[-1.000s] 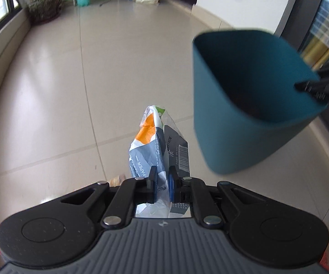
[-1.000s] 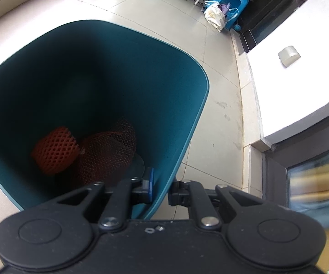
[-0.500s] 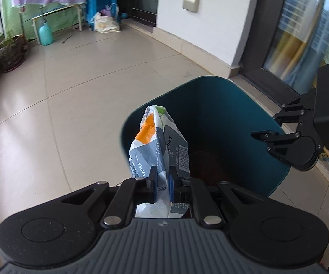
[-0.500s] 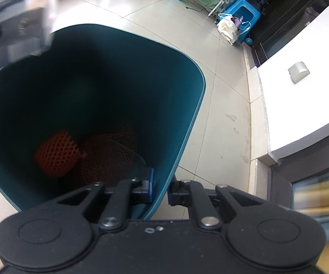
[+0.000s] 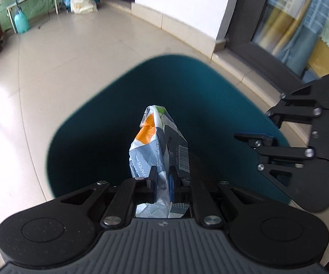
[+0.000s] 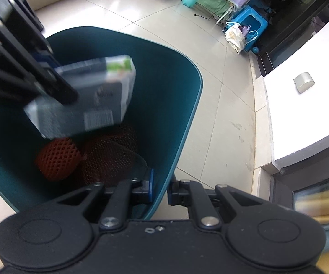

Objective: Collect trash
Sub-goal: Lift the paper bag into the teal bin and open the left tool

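Left wrist view shows the left gripper [image 5: 162, 180] with its jaws clamped on a crumpled paper packet [image 5: 158, 146], whose long axis runs toward 12 o'clock, straight over the open mouth of the teal bin [image 5: 210, 86]. At 3 o'clock the right gripper [image 6: 159, 190] has its jaws pinched on the bin's rim. Judging by this, letting go should drop the packet onto the red foam nets [image 6: 59, 158] inside.

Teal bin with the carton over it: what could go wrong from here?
1. The right tongs pinch only the thin rim of the teal bin, so it could slip or tip when trash lands.
2. The crumpled carton, held by the left tongs, might catch on a pad when released.
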Demonstrator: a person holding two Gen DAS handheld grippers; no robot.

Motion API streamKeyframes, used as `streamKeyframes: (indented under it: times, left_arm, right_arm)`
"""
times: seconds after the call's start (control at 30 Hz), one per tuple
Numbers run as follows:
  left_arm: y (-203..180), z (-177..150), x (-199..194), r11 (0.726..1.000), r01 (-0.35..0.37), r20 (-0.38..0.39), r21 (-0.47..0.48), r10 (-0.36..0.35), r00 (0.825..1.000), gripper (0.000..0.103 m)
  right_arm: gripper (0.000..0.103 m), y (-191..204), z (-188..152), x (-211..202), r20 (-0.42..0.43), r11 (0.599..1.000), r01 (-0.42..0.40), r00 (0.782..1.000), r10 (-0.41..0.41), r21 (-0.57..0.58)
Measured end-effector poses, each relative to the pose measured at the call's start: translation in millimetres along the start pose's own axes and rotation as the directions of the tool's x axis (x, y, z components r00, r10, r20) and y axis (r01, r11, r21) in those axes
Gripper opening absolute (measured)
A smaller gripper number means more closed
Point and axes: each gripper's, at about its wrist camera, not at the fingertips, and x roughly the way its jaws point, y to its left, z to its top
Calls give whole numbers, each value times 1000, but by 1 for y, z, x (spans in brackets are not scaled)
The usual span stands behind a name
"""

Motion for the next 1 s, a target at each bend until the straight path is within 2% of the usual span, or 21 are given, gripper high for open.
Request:
streamKeyframes:
  times: [0.17,0.3,0.5,0.7,0.73,0.93,1.0]
  left_arm:
    - [-5,-1,30,1000,3,-67,8,-3,998,9]
    - [-13,-3,48,999,-19,-110,41,24,994,9]
    - [-20,-2,65,999,-16,-148,36,21,989,9]
    - [-23,-5,65,999,-20,-119,46,25,993,9]
    - [-12,-13,54,999,-17,-112,47,23,993,9]
    - [-15,-21,46,998,-32,-77,62,36,996,11]
    - [-14,-23,43,997,-35,-67,62,40,997,16]
  right_arm:
    - [10,-1,-2,0,10,1000,-1,1000,1,-6]
    - [10,-1,-4,0,11,1000,-1,1000,2,-11]
    - [10,1,-5,0,7,1000,0,1000,0,-8]
    - [10,2,-3,0,6,1000,-1,1000,1,-4]
    - [10,1,-3,0,6,1000,-1,1000,1,-4]
    - [10,-1,-3,2,2,1000,-1,1000,1,6]
    - [10,-3,-2,4,-2,1000,0,1000,0,9]
